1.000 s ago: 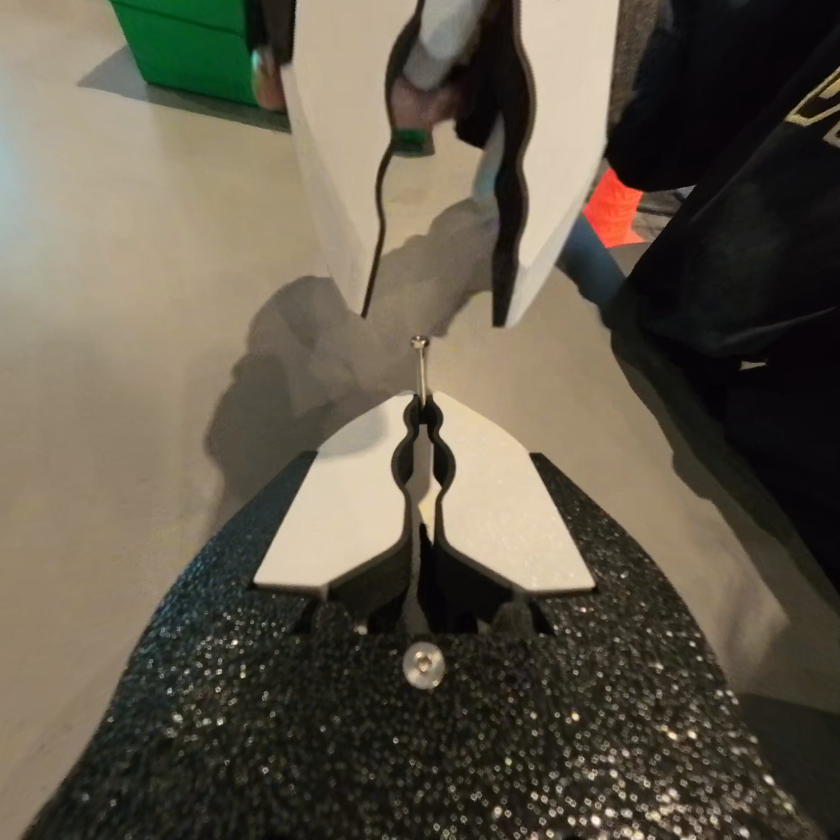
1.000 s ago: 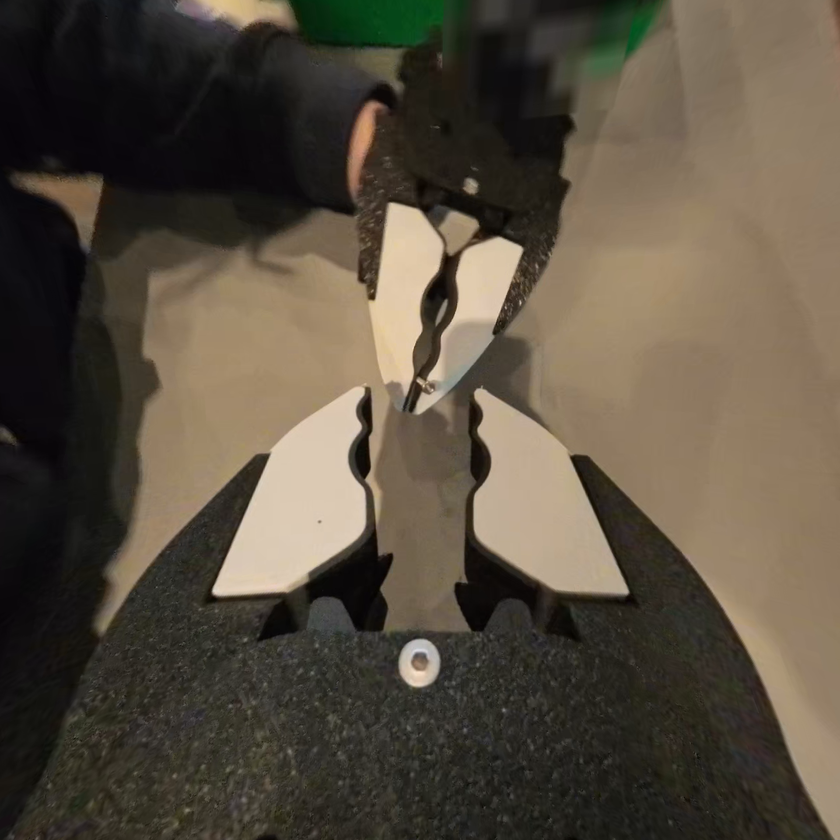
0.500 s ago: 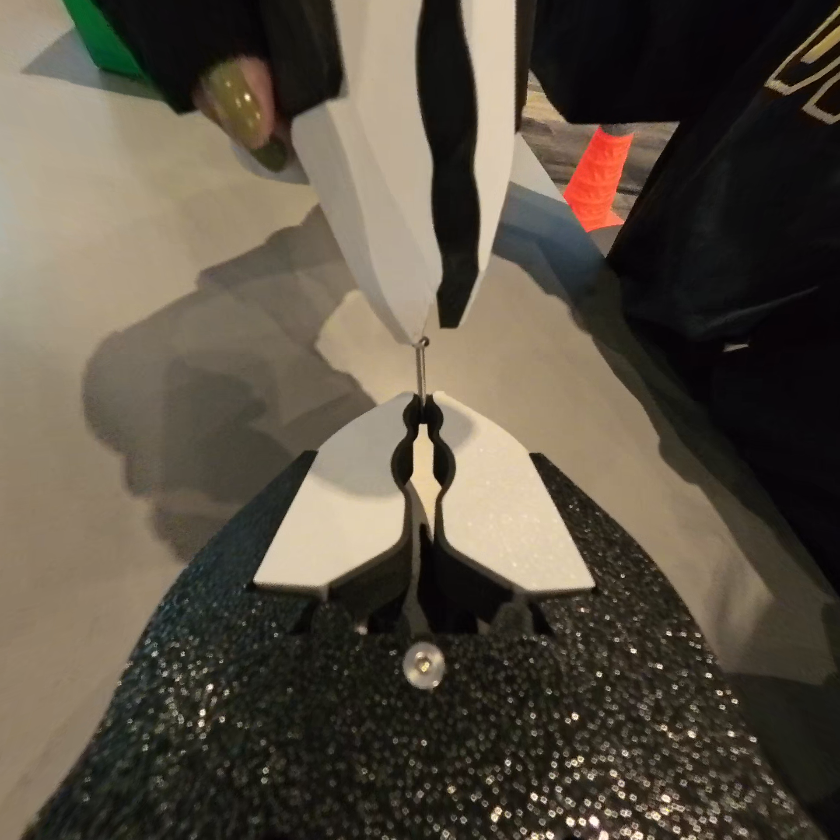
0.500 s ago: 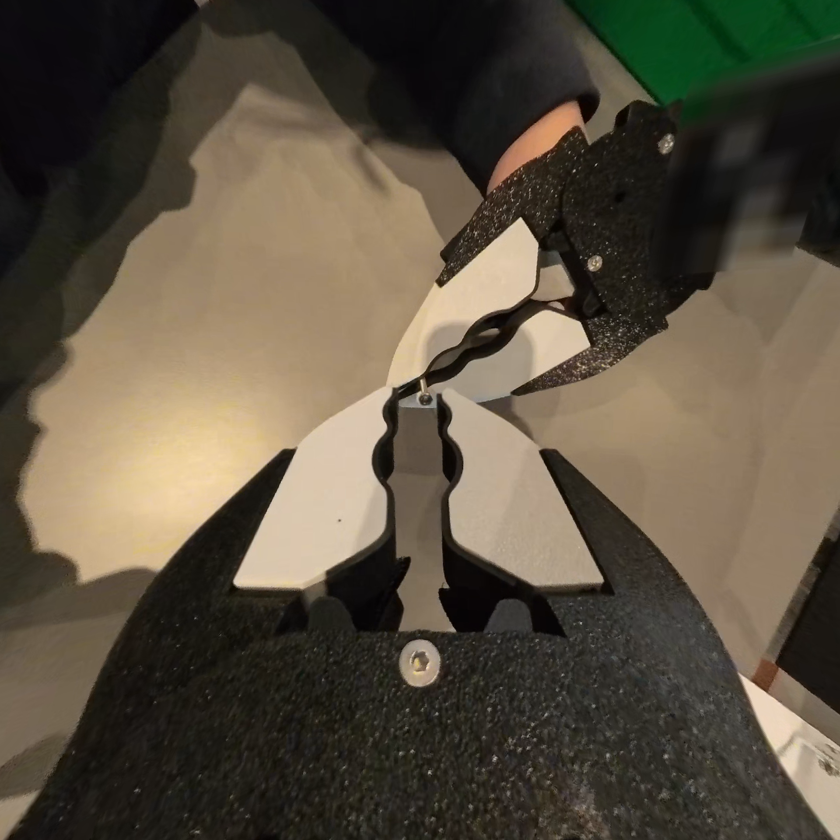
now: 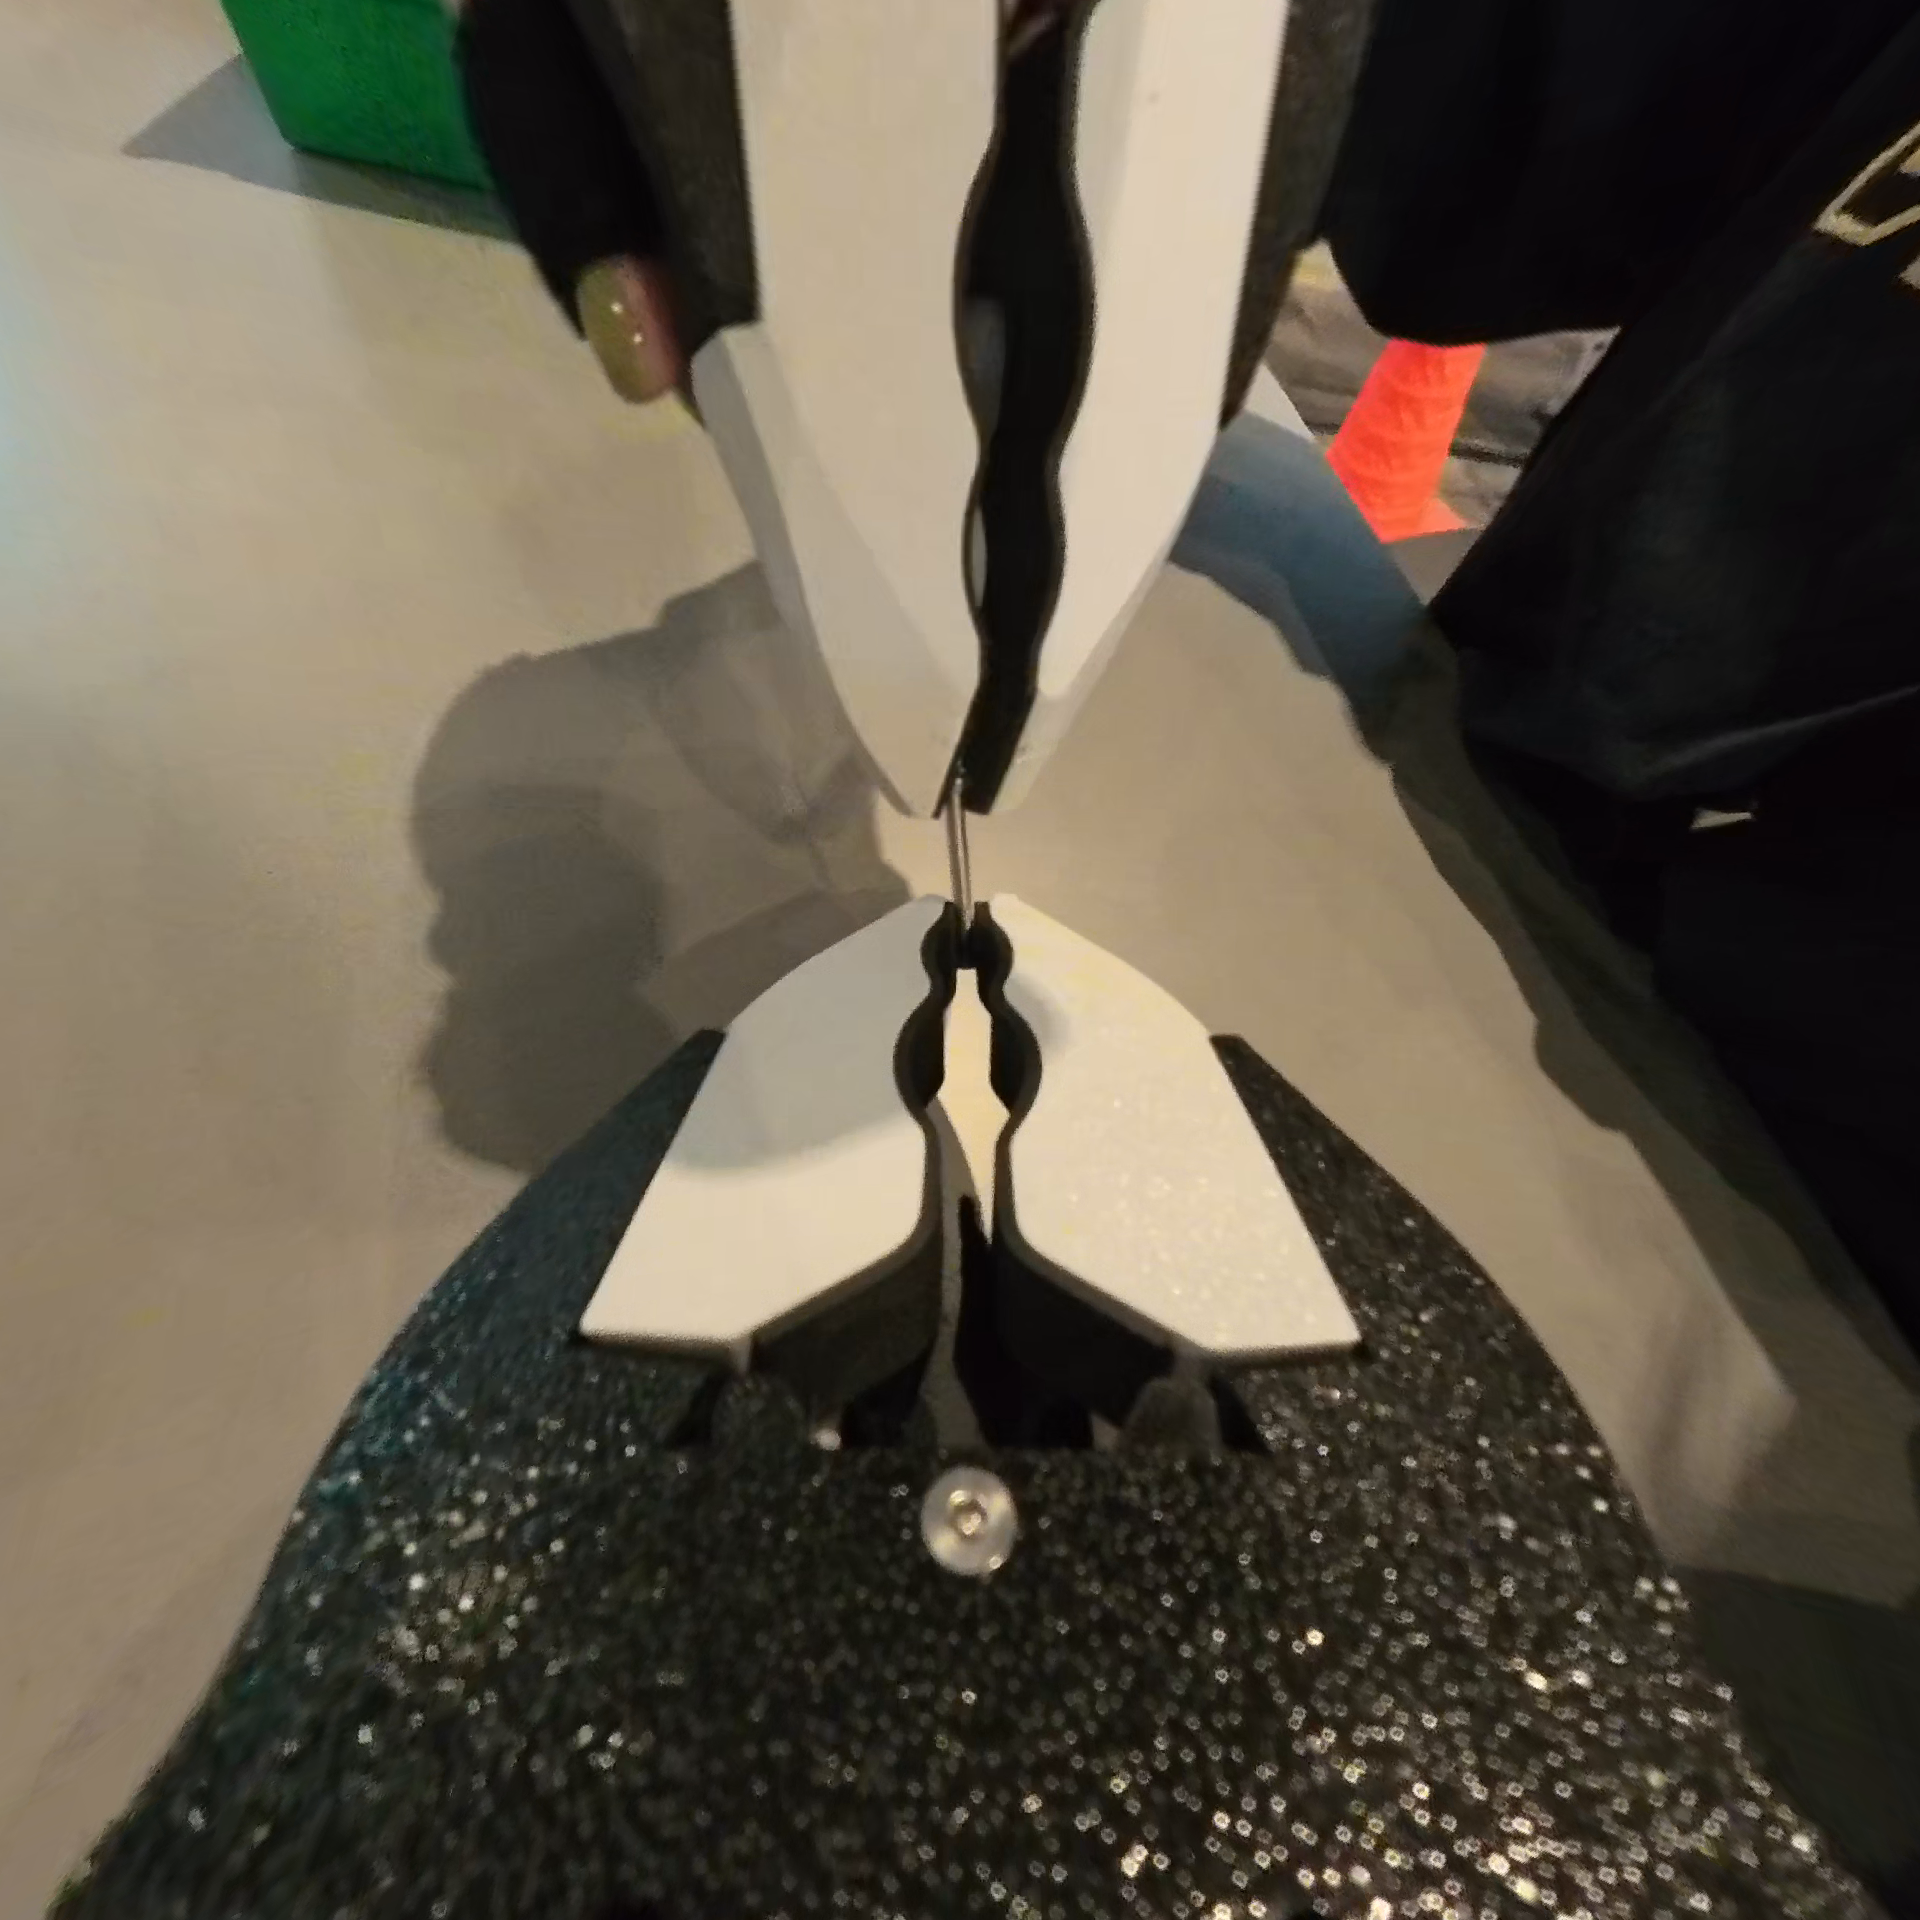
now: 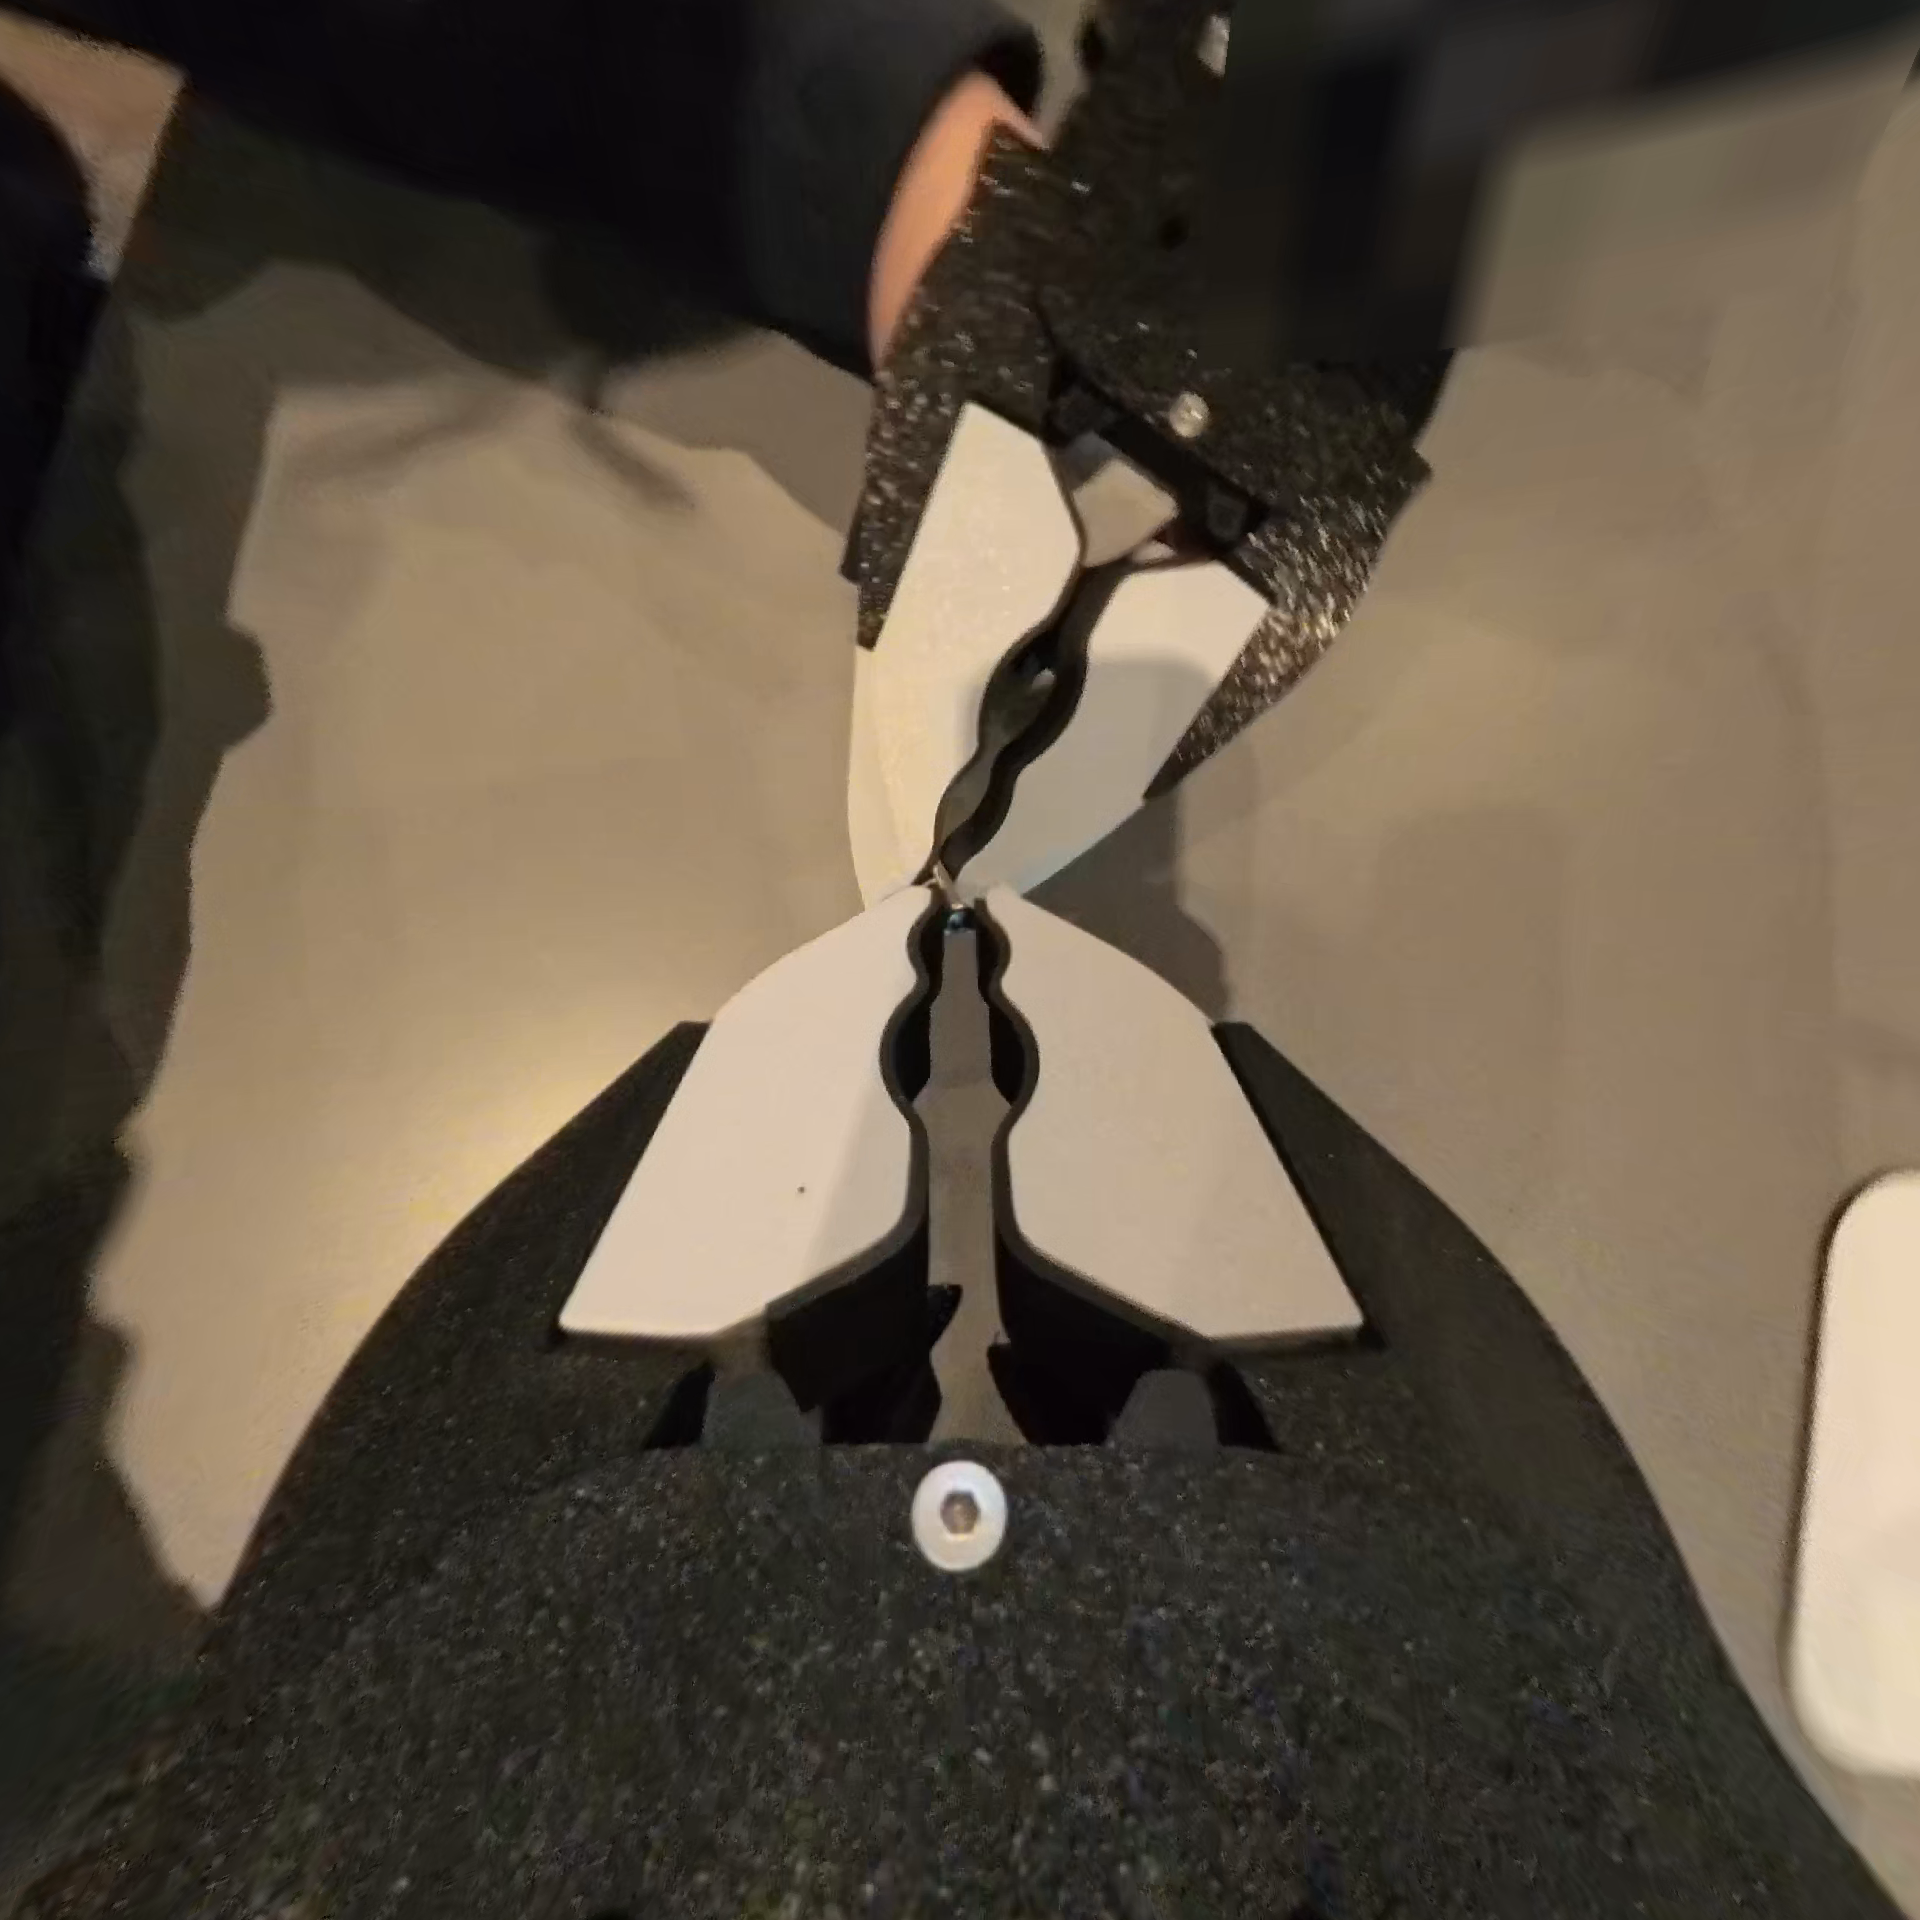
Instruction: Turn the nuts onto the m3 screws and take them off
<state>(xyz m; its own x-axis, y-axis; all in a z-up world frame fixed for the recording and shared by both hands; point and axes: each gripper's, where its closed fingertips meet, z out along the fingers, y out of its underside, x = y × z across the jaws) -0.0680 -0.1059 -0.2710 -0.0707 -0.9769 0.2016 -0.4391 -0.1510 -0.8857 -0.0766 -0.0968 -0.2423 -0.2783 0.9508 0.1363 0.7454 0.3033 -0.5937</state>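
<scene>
Left gripper (image 5: 962,914) clamped tight at its tips, right gripper (image 6: 956,906) nearly closed, the two meeting tip to tip

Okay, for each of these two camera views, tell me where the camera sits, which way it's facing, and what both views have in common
Left wrist view: sits on the left gripper, looking forward along its fingers, shut on a thin screw; the right gripper meets it from opposite, with a fingernail and dark clothing behind.
Right wrist view: sits on the right gripper, facing the left gripper, a hand and dark sleeve.
Shared: both grippers tip to tip at the screw, over the beige table.
</scene>
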